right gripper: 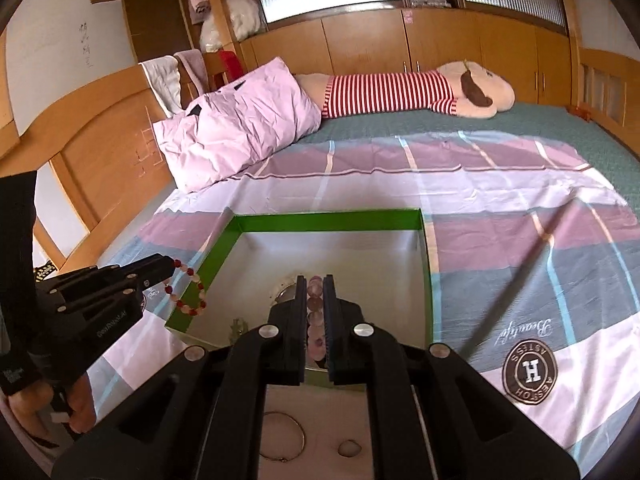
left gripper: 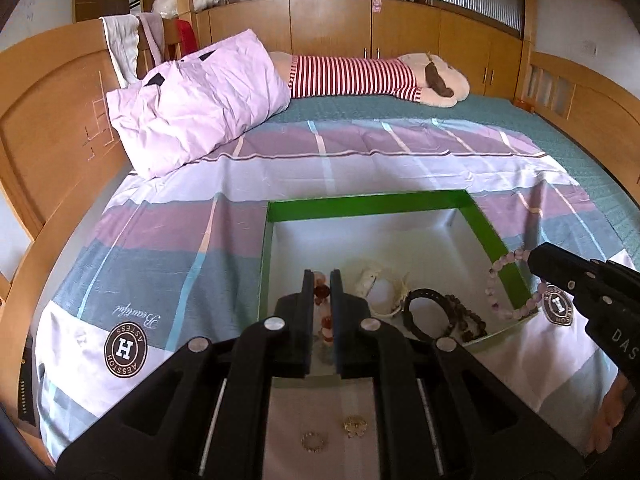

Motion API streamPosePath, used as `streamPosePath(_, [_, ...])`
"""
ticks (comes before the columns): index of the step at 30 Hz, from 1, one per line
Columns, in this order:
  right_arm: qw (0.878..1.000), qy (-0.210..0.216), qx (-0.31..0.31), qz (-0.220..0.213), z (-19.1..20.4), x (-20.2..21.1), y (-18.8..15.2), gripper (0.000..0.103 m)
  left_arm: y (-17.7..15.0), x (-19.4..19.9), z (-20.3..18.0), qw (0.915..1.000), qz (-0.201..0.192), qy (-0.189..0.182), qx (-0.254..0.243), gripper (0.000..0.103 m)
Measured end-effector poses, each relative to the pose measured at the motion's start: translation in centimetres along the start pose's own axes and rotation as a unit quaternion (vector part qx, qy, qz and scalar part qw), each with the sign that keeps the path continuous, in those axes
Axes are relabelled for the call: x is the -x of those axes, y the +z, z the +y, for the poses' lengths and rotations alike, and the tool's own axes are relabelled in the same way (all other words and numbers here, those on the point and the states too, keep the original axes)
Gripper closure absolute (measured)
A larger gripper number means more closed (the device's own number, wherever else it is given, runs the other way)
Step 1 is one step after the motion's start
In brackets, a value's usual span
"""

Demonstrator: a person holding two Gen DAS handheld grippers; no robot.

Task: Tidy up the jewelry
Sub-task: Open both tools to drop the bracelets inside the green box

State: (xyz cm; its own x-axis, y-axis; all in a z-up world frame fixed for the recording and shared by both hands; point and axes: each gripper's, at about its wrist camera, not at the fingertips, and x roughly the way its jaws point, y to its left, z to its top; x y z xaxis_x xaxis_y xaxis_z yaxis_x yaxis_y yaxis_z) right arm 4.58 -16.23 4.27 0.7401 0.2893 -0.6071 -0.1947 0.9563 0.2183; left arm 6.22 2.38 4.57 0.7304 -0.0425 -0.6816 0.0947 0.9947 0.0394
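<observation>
Both tongs are clenched, left gripper (left gripper: 322,280) on a red-and-white bead bracelet (right gripper: 188,292), right gripper (right gripper: 316,284) on a lilac bead bracelet (left gripper: 504,284); light, limp, slippery strands, probably best pinched across the beads.

Bed (left gripper: 400,152) bears pillow (left gripper: 192,108), plush toy (left gripper: 360,76), green box (left gripper: 372,204).

A shallow green-walled cardboard box (left gripper: 372,202) is set on a checked pink, grey and white bedsheet (left gripper: 160,240) spread over the bed. Inside the box, a black strap-like band (left gripper: 424,312), a dark beaded bracelet (left gripper: 468,320) just right of it and a small white piece (left gripper: 368,280) to its left are laid. Two small gold-toned ornaments (left gripper: 352,426) are placed on the sheet before the box. Behind the box, a crumpled pink pillow (left gripper: 200,108) is seen at the left, and a long striped plush toy (left gripper: 360,76) is laid beyond it.
</observation>
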Motion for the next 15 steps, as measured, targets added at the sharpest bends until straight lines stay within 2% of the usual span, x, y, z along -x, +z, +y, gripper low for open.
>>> streamPosePath(12, [0.999,-0.017,-0.002,0.047,-0.7,-3.8,-0.7,0.095,-0.7,-3.0,-0.8,0.9995,0.031,-0.01,-0.004,0.095])
streamPosePath(13, [0.999,-0.014,-0.002,0.053,-0.7,-3.9,-0.8,0.087,-0.8,-3.1,-0.8,0.9994,0.033,-0.01,-0.003,0.095])
streamPosePath(14, [0.998,-0.008,-0.001,0.055,-0.5,-3.8,-0.9,0.071,-0.8,-3.2,-0.8,0.9994,0.034,-0.008,-0.002,0.093])
streamPosePath(15, [0.999,-0.005,0.0,0.051,-0.3,-3.6,-0.9,0.064,-0.9,-3.2,-0.7,0.9994,0.035,-0.005,-0.001,0.089])
